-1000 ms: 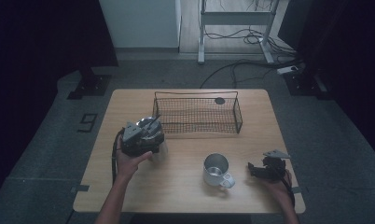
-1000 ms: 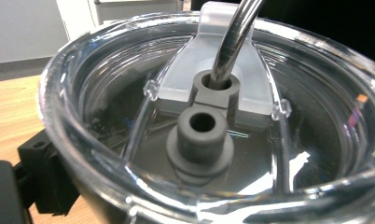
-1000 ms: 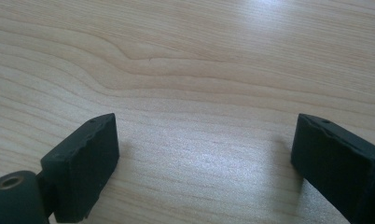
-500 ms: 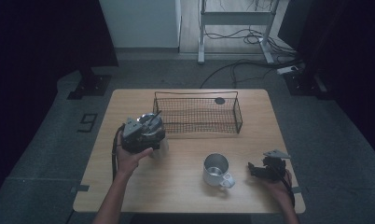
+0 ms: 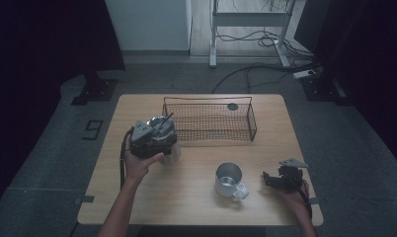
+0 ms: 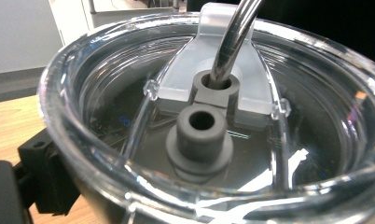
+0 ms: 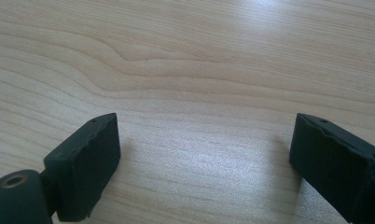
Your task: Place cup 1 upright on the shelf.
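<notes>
Tumbler (image 5: 163, 134) with clear lid (image 6: 209, 116) and metal straw (image 6: 232, 42) at left centre of the high view, just left of the wire basket (image 5: 211, 121) — clasped by the left gripper (image 5: 148, 143), fingers pressed on its wall. Right gripper (image 5: 278, 178) low at lower right over bare tabletop (image 7: 185, 70), fingers (image 7: 90, 158) apart and just closing a little — nothing between. Steel mug (image 5: 229, 180) between the two.

In the left gripper view the clear lid (image 6: 209, 116) runs off every edge, and the metal straw (image 6: 232, 42) is cut by the top. In the high view the left gripper (image 5: 152, 138) hides the tumbler beneath.
</notes>
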Demonstrator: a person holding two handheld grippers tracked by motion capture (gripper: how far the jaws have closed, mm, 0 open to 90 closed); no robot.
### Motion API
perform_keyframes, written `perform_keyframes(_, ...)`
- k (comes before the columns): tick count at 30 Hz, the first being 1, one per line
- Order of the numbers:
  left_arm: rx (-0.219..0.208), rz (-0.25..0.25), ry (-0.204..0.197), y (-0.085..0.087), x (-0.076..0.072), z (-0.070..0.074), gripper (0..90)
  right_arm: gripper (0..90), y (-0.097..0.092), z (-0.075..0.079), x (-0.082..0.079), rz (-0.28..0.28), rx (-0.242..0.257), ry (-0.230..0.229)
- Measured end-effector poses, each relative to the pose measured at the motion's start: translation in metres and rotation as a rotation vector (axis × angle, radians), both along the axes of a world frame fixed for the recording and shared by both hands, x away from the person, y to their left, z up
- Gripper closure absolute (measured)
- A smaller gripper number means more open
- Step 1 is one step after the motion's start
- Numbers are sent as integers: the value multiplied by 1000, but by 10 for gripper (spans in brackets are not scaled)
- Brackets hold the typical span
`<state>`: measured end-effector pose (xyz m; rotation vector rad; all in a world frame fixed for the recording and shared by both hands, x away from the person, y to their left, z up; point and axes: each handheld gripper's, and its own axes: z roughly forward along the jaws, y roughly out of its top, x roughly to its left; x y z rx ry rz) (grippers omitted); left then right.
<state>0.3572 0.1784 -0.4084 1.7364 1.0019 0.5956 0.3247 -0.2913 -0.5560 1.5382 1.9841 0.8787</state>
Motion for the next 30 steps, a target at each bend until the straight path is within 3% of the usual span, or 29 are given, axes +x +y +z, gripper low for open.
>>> perform_keyframes(30,0,-24,-32,-11,6,26,39,88,0,0,0,-8,0,-2)
